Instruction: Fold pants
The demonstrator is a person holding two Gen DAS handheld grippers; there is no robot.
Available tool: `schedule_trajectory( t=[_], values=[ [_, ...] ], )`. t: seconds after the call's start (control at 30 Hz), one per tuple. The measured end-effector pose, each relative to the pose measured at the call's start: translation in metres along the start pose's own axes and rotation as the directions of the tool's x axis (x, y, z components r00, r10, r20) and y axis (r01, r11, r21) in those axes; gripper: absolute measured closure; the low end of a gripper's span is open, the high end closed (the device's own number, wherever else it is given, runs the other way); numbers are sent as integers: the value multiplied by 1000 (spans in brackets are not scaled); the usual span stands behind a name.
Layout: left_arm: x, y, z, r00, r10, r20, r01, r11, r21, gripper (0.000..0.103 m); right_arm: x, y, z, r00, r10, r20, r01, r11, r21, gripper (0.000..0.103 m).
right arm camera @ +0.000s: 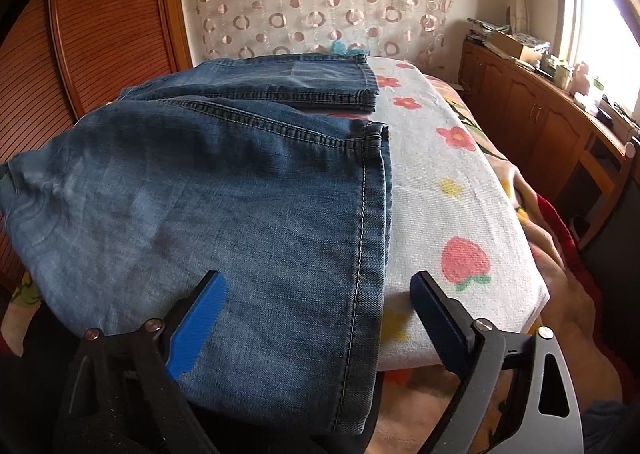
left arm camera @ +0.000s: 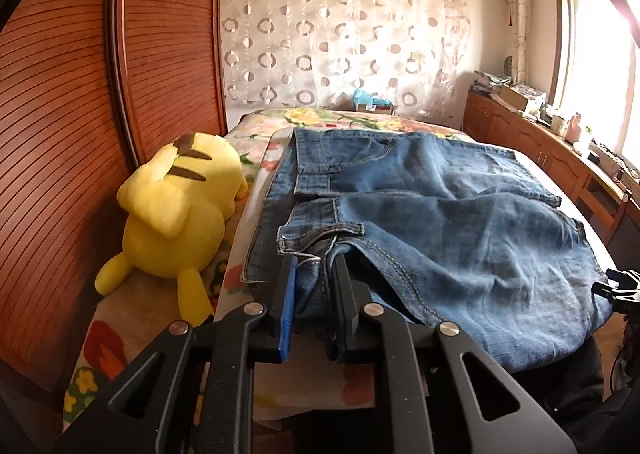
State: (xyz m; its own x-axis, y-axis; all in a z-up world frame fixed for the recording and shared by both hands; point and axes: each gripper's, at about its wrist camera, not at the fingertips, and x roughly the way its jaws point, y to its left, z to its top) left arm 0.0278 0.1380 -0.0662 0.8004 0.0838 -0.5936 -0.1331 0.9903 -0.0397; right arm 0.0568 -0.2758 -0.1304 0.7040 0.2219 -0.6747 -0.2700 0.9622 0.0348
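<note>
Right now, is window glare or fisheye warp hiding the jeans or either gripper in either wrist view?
Left wrist view: window blown out at right, wardrobe door bowed by the fisheye; jeans evenly lit, left gripper sharp, pinching the waistband. Right wrist view: same glare top right, jeans hem crisp, right gripper open around it.

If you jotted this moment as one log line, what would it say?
left tongs: shut on jeans waistband | right tongs: open, astride leg hem | jeans: flat on floral towel

Left of our left gripper [left arm camera: 314, 274] a plush toy [left arm camera: 176, 222] blocks; right of our right gripper [right arm camera: 316, 294], bare towel [right arm camera: 452, 190].
</note>
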Motion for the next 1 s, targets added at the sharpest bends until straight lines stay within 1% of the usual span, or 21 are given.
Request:
schedule_trajectory(
  t=[0.03, 0.1, 0.13, 0.17, 0.2, 0.23, 0.27, 0.3, 0.37, 0.43, 0.57, 0.77, 0.9, 1.0],
  values=[
    [-1, -2, 2, 1000, -5, 8, 5, 1000, 8, 86, 0, 1, 3, 1000, 2, -3, -2, 1000, -10, 24],
    [-4, -5, 8, 1000, -16, 23, 16, 1000, 20, 86, -1, 1, 4, 1000, -2, -11, 2, 1000, -21, 36],
    [-5, -6, 11, 999, -19, 31, 18, 999, 27, 86, -2, 1, 5, 1000, 1, -16, -1, 1000, -24, 38],
    [-6, -8, 15, 999, -22, 40, 20, 999, 34, 86, -2, 1, 6, 1000, 5, -19, -5, 1000, -27, 46],
    [-8, -10, 19, 998, -25, 50, 23, 999, 40, 86, -2, 1, 7, 1000, 9, -21, -9, 1000, -30, 57],
    [-9, -12, 23, 998, -29, 59, 27, 999, 46, 86, -1, 1, 10, 1000, 9, -22, -10, 999, -31, 64],
    [-10, -14, 29, 997, -33, 68, 30, 998, 52, 86, -1, 0, 10, 1000, 12, -24, -13, 999, -29, 78],
    [-12, -16, 33, 996, -39, 78, 34, 998, 54, 86, -1, -1, 11, 999, 25, -29, -26, 999, -27, 88],
    [-13, -18, 43, 994, -49, 98, 42, 997, 65, 86, -1, -1, 14, 998, 52, -38, -53, 998, -25, 90],
    [-12, -21, 53, 991, -52, 120, 43, 996, 76, 87, -6, -1, 18, 997, 74, -24, -75, 997, -33, 93],
    [-9, -24, 74, 986, -60, 158, 45, 995, 93, 87, -24, -1, 37, 995, 95, 40, -93, 994, -52, 94],
    [-10, -32, 105, 973, -75, 220, 53, 993, 105, 87, -50, 0, 82, 984, 88, 152, -72, 992, -107, 95],
    [-8, -34, 123, 967, -79, 243, 53, 992, 114, 88, -49, 1, 107, 976, 87, 197, -64, 990, -122, 95],
    [-2, -38, 128, 970, -75, 233, 45, 990, 134, 89, -30, 7, 116, 979, 79, 189, -54, 989, -138, 95]
  ],
)
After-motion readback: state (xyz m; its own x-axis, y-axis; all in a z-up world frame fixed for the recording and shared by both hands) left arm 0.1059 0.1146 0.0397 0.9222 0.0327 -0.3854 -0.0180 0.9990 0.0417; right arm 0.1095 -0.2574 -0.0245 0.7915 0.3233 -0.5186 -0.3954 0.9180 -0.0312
